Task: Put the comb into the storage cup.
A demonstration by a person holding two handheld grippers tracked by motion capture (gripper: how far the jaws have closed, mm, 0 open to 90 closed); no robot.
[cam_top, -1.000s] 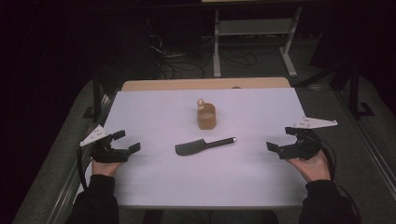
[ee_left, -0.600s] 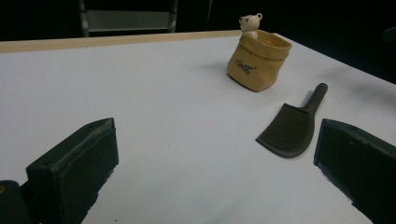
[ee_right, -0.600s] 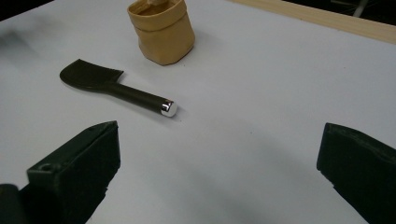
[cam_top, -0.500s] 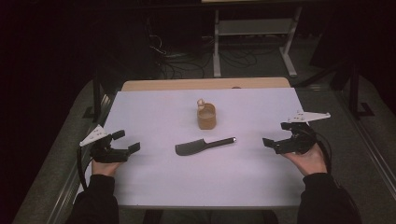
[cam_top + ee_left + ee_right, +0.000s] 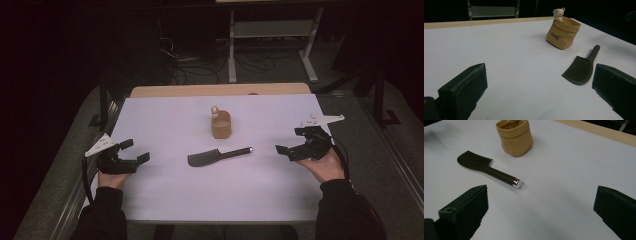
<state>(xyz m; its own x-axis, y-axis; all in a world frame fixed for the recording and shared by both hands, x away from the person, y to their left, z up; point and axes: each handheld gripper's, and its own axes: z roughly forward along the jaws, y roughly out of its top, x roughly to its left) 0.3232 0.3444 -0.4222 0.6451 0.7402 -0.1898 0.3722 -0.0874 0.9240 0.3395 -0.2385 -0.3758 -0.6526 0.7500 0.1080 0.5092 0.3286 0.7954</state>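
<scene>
High view: the brush (image 5: 218,155) lies just in front of the pouch (image 5: 221,124), between the left gripper (image 5: 131,152) and right gripper (image 5: 290,141).

Left gripper view: jaws spread wide, empty, brush (image 5: 581,67) near the pouch (image 5: 562,33).

Right gripper view: jaws wide apart, empty, brush (image 5: 487,168) beside the pouch (image 5: 515,137).

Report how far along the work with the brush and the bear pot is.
Nothing looks done: the dark brush lies flat on the white table, apart from the tan bear pot. In hand: nothing. The right gripper is open beside the brush's handle end; the left gripper is open at the table's left. Left, probably: gripping the brush and moving it, perhaps into the pot.
</scene>
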